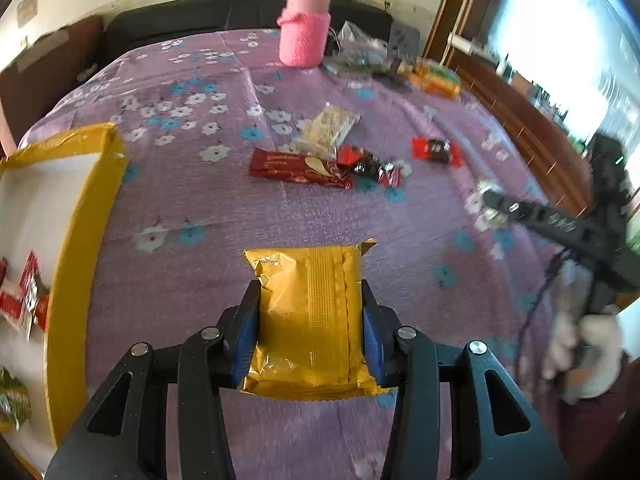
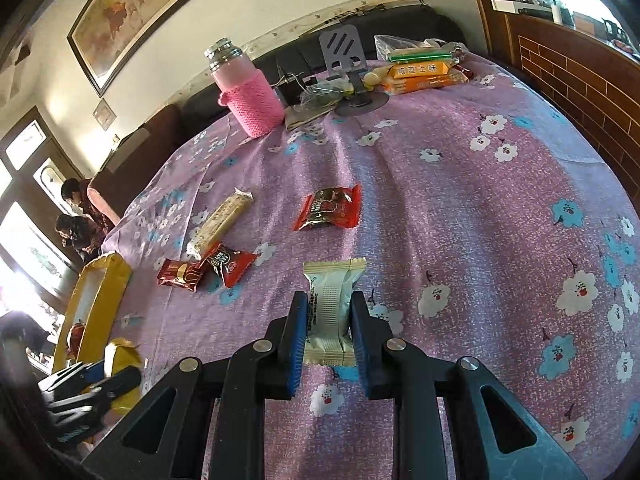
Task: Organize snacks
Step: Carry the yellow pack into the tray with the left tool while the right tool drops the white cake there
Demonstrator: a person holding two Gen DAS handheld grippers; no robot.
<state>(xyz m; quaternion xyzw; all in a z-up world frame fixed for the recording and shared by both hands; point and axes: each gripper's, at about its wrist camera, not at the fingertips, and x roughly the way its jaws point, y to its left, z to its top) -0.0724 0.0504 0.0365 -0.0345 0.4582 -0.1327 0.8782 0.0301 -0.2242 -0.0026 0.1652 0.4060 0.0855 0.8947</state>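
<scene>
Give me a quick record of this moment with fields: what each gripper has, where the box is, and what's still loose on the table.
left gripper: shut on gold snack packet
right gripper: shut on cream snack packet
yellow box: left edge of the table, some red-wrapped snacks inside
loose snacks: brown bar, red packet, beige bar, red-and-brown packet
far end: pink-sleeved bottle, orange biscuit packs
surface: purple floral tablecloth

Purple floral-clothed table. Along far edge: pink-sleeved bottle, phone stand, orange biscuit packs. Mid-table: long cream bar, dark red wrapper, two small red packets. At left edge: yellow box.
</scene>
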